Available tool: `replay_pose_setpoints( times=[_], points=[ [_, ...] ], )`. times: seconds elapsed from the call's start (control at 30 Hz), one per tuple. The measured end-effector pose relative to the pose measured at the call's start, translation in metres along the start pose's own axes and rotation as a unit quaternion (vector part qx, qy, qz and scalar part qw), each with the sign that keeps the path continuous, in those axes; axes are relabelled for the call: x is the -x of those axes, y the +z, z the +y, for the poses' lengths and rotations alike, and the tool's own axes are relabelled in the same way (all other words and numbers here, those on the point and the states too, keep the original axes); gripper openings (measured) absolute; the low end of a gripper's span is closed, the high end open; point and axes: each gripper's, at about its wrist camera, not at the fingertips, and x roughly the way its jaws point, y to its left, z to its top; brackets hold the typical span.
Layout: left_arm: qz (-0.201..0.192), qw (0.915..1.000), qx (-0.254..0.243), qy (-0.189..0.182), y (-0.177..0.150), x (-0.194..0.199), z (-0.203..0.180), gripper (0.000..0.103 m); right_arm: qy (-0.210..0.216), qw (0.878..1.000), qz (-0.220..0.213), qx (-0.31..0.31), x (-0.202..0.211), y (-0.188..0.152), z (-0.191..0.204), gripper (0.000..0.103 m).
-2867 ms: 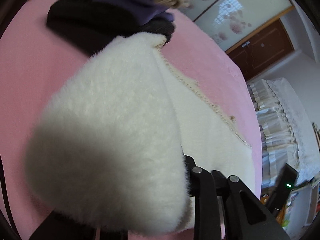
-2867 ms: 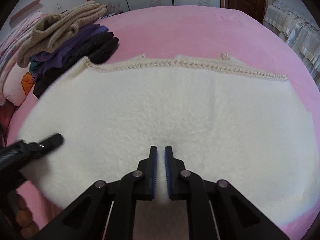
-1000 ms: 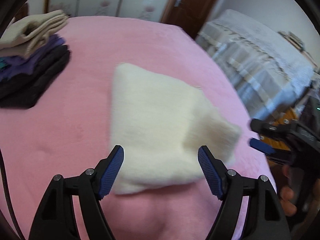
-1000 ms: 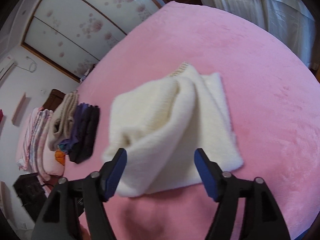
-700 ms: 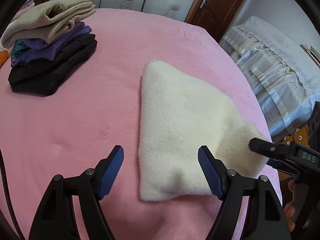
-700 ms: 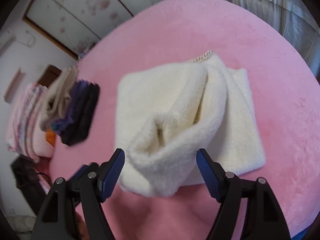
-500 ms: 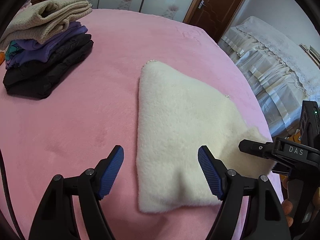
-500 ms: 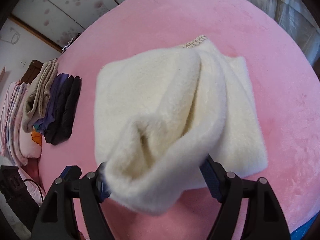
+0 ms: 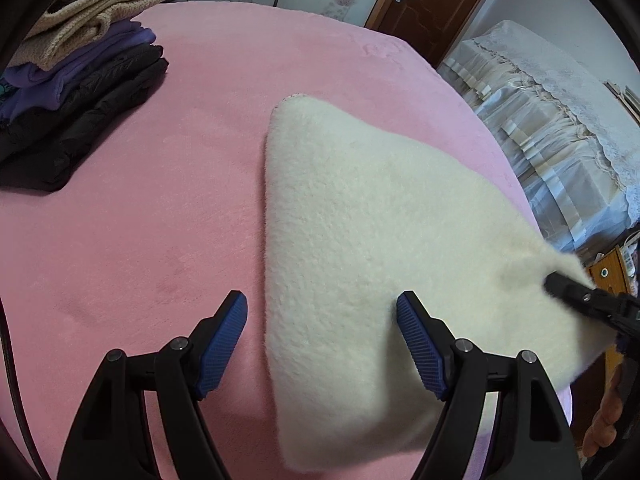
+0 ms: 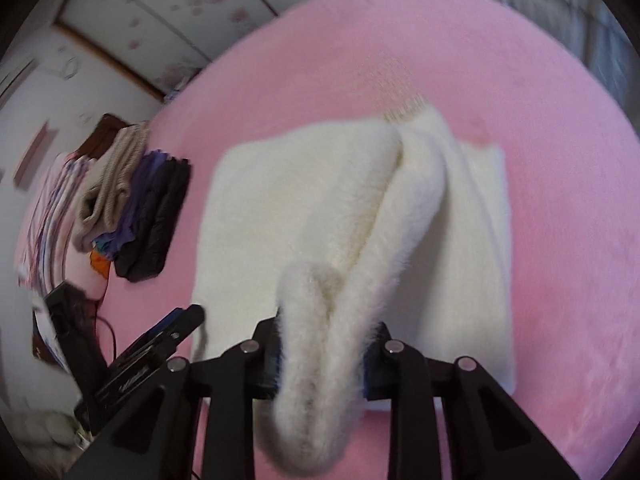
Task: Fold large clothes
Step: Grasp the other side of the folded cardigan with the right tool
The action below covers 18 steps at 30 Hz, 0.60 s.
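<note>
On the pink plush bed (image 9: 168, 208), right of the stack of folded dark and beige clothes (image 9: 76, 80), lies the half-folded cream fluffy garment (image 9: 360, 220). To fold well, carry the lifted corner over evenly and lay it flat. Left tongs (image 9: 322, 340) are wide open, holding nothing, over its near edge. Right tongs (image 10: 320, 356) are clamped on its bunched corner.

No legible text, label, brand, number or sign appears in either view. In the right wrist view, a faint marking runs along the body of the left hand-held gripper (image 10: 154, 354), but motion blur leaves it unreadable. No other surface carries lettering.
</note>
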Motion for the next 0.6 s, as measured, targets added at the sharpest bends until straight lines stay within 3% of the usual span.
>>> replay_pose_setpoints(
  times=[0.2, 0.3, 0.4, 0.6],
  points=[
    [-0.01, 0.9992, -0.025, -0.029, 0.0, -0.013, -0.025, 0.087, -0.019, 0.997, -0.078, 0.006, 0.025, -0.011, -0.035, 0.022],
    [-0.005, 0.9978, -0.061, -0.026, -0.006, -0.028, -0.046, 0.089, -0.038, 0.996, -0.076, -0.021, 0.015, -0.025, -0.074, 0.022],
    [-0.001, 0.9965, -0.083, -0.001, -0.013, -0.044, -0.058, 0.098, -0.045, 0.996, -0.061, -0.047, -0.007, -0.043, -0.102, 0.022],
    [0.019, 0.9989, -0.042, -0.013, -0.018, -0.061, -0.048, 0.102, -0.026, 0.994, -0.081, -0.072, -0.018, -0.057, -0.115, 0.023]
  ],
)
